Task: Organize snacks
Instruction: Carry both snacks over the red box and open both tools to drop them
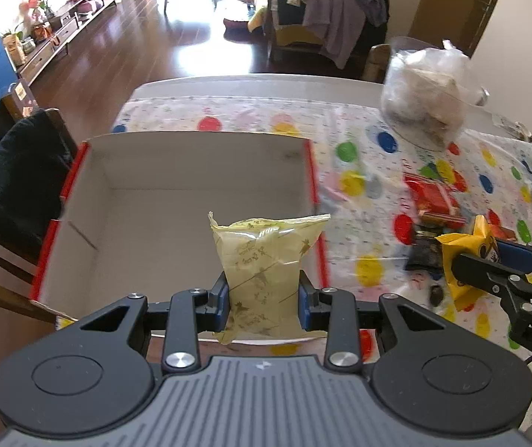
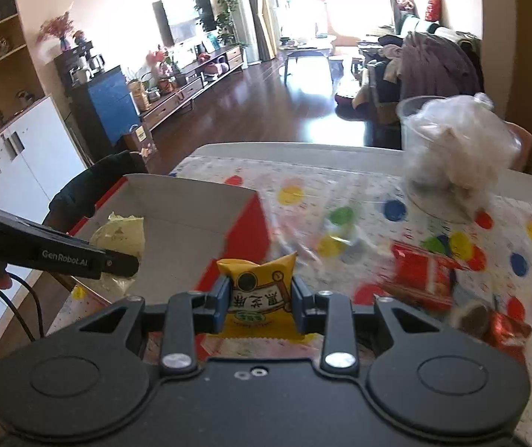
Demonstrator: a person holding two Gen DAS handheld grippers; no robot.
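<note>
Left gripper [image 1: 264, 294] clamped on pale yellow-green translucent snack packet [image 1: 266, 257], held over the near right corner of the open red-edged white cardboard box [image 1: 176, 171]; box interior bare. Right gripper [image 2: 258, 300] clamped on bright yellow printed snack packet [image 2: 256, 290], just outside the box's red right wall. Red foil packets [image 2: 422, 272] at 3 o'clock on dotted plastic tablecloth [image 2: 377, 186].

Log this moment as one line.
left tool: shut on pale yellow packet | right tool: shut on bright yellow packet | cardboard box: empty
</note>
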